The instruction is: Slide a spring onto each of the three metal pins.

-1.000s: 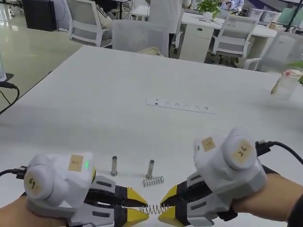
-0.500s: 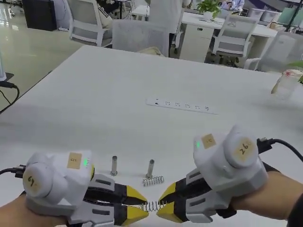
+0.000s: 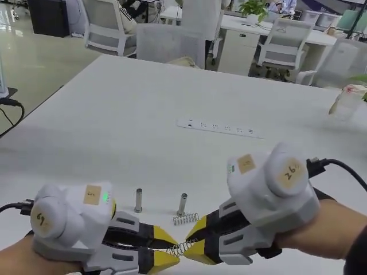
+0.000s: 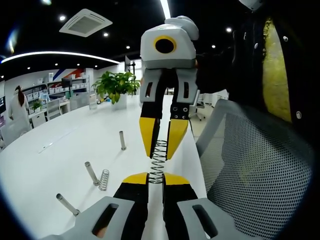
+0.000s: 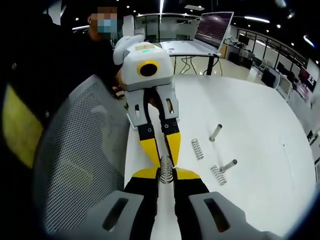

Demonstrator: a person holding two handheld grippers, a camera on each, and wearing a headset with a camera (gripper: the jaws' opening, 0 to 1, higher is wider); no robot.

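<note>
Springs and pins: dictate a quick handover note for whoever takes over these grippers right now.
Left gripper and right gripper: each shut on one end of the same spring, held in the air at the near edge of the table.
Three pins are on the table, all bare.
Two loose springs lie near them, one right beside a pin.
Done: no pin has a spring yet.
Left: a spring on each of the three pins.

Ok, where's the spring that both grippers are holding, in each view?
Head view: held spring, bottom centre, near the edge.
Left gripper view: held spring, dead centre, upright.
Right gripper view: held spring, lower centre, foreshortened.
Shared landmark: the loose spring lying beside a pin.
</note>
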